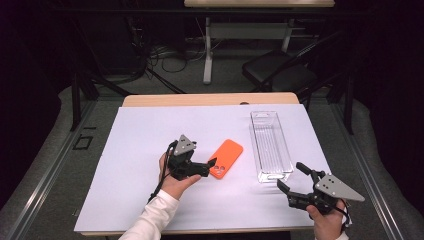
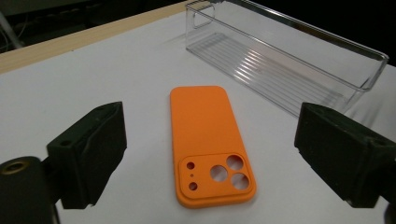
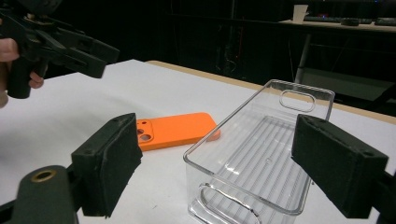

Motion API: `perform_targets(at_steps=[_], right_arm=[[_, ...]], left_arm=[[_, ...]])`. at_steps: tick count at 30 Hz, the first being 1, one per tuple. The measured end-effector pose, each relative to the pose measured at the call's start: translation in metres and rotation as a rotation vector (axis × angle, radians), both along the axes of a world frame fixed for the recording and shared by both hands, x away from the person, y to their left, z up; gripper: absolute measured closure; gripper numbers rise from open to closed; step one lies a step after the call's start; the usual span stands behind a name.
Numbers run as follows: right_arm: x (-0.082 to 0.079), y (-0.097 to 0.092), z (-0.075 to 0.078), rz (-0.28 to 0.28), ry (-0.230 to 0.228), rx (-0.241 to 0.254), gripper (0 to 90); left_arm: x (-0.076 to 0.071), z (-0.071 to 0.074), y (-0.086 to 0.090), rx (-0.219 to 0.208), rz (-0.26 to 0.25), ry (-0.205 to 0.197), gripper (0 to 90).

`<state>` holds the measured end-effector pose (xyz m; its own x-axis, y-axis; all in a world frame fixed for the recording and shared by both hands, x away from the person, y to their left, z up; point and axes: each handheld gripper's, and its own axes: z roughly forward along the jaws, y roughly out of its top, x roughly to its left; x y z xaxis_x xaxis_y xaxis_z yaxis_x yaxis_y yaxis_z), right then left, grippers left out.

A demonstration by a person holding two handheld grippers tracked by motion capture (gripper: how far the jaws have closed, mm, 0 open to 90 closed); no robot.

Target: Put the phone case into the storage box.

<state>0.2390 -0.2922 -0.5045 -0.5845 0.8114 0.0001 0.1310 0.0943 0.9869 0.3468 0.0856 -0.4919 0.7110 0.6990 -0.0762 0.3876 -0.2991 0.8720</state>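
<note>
Phone case [image 2: 208, 140]: orange, lying flat on the white sheet, camera cut-outs facing up. In your left gripper view it sits between your two jaws but clear of both pads; the cut-out end is the end nearest you.
Phone case, place: near the middle of the table in the high view [image 1: 226, 158], just left of the clear bin and apart from it.
Left gripper [image 1: 212, 164]: your left hand [image 1: 172, 182] holds it low over the sheet, tips at the near end of the phone case. Jaws stand wide apart and grip nothing; neither pad touches the case.
Clear bin [image 1: 270, 145]: long, see-through plastic, ribbed floor, a handle slot in each end wall. It stands upright on the sheet, lengthwise away from you, to the right of the phone case.
Clear bin, contents: nothing lies in it, as your right gripper view [image 3: 261, 158] shows.
Right gripper [image 1: 292, 178]: your right hand [image 1: 327, 222] holds it at the near right corner of the table, pointing at the near end of the clear bin. Jaws stand well open and hold nothing; the bin's near end lies ahead of them, untouched.
White sheet [image 1: 140, 150]: covers most of the table top; both things rest on it.
Table [image 1: 210, 99]: light wood, its far edge showing past the sheet.
Chair [image 1: 280, 70]: dark, on the floor beyond the table.
</note>
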Motion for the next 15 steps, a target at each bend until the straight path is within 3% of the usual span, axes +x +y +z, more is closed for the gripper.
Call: perform_targets(at_steps=[6, 15], right_arm=[[0.001, 0.000, -0.001, 0.004, -0.006, -0.004, 14.4], [0.001, 0.000, -0.001, 0.008, 0.002, -0.007, 14.4]], left_arm=[[0.009, -0.006, -0.008, 0.002, 0.005, 0.037, 10.2], [0.020, -0.019, -0.022, 0.059, 0.012, 0.060, 10.1]])
